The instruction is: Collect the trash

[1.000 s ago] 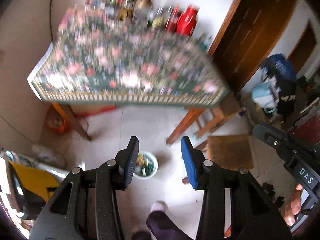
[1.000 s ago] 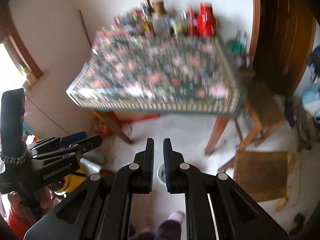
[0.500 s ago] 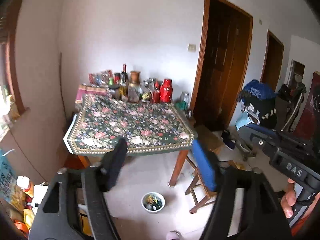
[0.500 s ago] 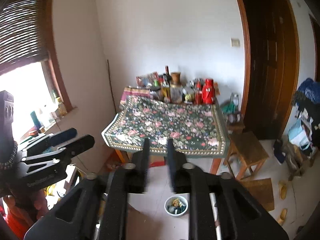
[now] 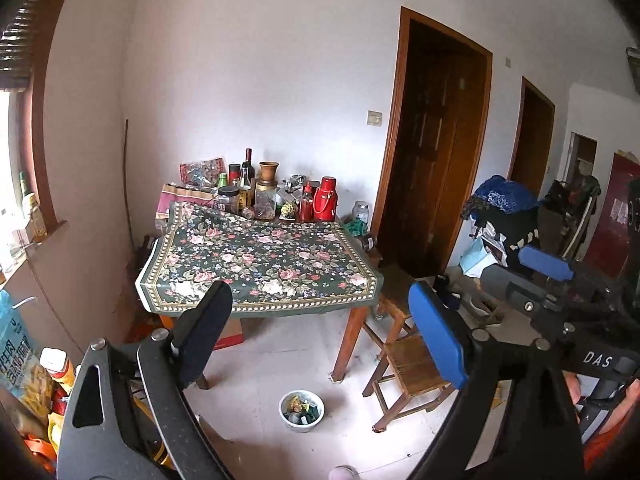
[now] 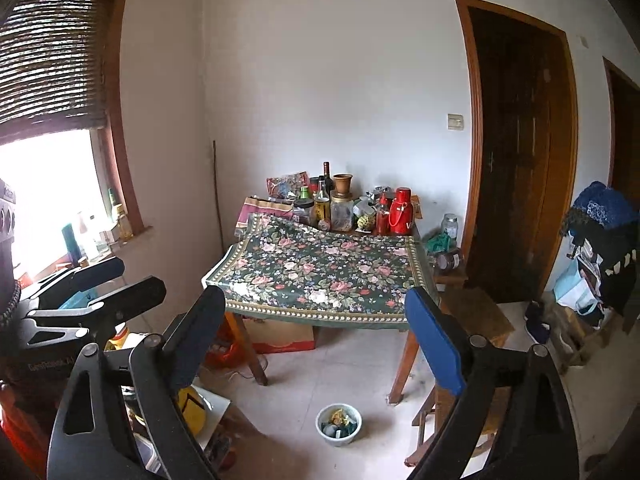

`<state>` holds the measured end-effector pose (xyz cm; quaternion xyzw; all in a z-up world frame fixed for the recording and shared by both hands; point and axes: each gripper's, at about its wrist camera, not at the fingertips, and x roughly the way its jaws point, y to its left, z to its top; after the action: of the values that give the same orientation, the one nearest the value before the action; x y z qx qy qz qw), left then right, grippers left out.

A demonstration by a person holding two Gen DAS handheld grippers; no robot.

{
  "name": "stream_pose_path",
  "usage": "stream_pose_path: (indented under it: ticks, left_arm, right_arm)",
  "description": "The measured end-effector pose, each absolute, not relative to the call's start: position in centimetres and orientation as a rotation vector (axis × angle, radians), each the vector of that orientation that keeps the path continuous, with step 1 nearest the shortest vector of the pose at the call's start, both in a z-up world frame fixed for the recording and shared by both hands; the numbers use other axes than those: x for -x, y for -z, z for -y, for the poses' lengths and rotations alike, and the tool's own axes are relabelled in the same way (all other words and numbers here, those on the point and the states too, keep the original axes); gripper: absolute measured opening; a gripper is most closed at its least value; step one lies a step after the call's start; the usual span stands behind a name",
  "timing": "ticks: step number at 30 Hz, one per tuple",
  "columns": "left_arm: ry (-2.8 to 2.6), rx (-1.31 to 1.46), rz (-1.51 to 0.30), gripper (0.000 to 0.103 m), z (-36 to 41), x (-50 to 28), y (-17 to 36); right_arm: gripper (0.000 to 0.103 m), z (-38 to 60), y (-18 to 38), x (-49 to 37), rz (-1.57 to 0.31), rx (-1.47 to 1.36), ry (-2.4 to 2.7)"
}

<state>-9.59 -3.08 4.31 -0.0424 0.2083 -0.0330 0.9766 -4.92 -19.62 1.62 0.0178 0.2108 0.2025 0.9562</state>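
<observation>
A small round white bowl (image 5: 301, 411) stands upright on the pale tiled floor (image 5: 276, 364), in front of the surface's near right wooden leg and just left of a low wooden stool. It is filled with a loose heap of crumpled trash (image 5: 301, 407): yellow, green and dark scraps of wrapper. In the right wrist view, the same bowl (image 6: 338, 425) sits apart from everything around it.
</observation>
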Motion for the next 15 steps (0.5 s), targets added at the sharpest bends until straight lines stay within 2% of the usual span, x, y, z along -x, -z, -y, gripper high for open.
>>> stream_pose_path:
  ticks: [15]
  left_arm:
    - [0.069,0.081,-0.439,0.090,2.95,9.64,-3.73]
  right_arm:
    - [0.090,19.29,-1.36,5.60,-0.448,-0.030,-0.393]
